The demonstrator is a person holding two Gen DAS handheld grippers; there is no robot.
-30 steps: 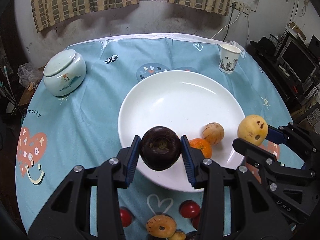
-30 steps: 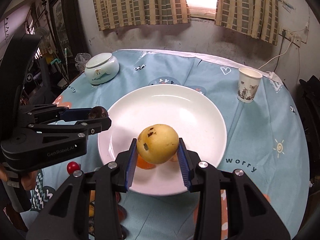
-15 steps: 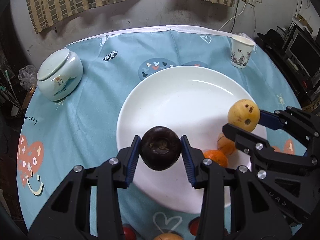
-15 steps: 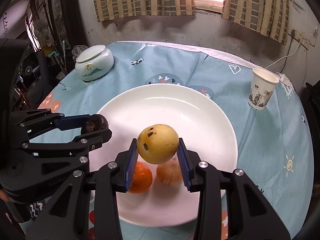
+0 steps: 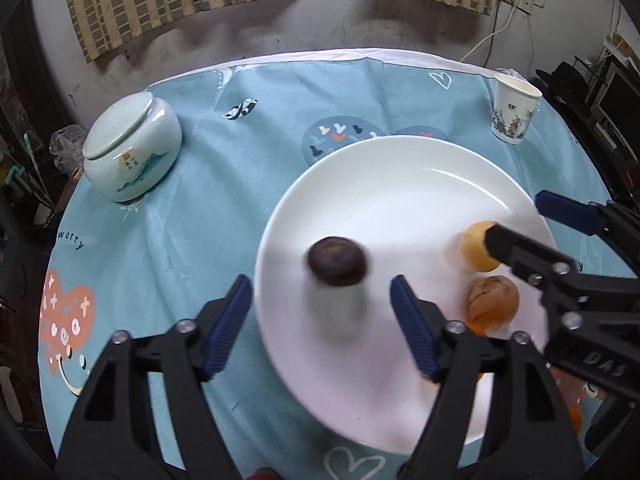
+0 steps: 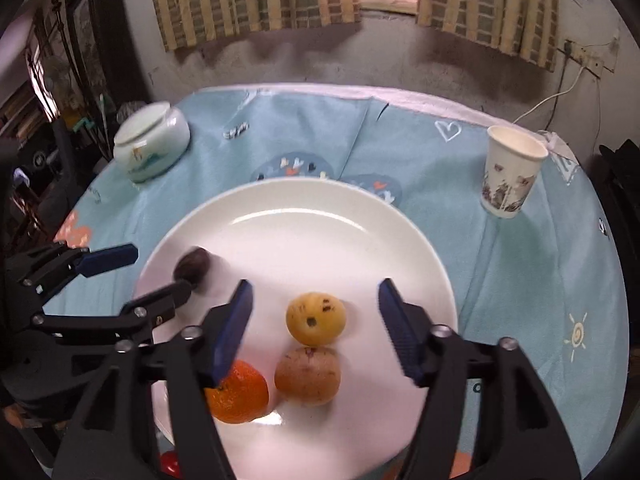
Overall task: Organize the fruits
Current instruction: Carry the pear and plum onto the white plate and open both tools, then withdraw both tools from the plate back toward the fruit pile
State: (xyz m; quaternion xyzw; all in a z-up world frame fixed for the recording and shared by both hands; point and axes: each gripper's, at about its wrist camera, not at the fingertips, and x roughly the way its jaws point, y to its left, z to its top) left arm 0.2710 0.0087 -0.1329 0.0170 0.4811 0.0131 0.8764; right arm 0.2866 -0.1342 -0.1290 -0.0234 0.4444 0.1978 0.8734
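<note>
Both tongs gape wide over the white plate (image 6: 280, 216): left tongs (image 5: 322, 324) above the dark fruit (image 5: 337, 261), right tongs (image 6: 314, 328) above the yellow fruit (image 6: 316, 318).

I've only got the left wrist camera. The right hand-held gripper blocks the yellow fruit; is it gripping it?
Observer: No. In the right wrist view the right hand-held gripper is open, and the yellow fruit lies on the plate between its fingers, touching neither.
Operator: What's the orange sliver behind my own finger?
Observer: A whole orange, on the plate near its rim.
Operator: Is the yellow fruit clear of the brown one?
Observer: It seems not; it appears to rest against the brown speckled fruit, just beyond it.
</note>
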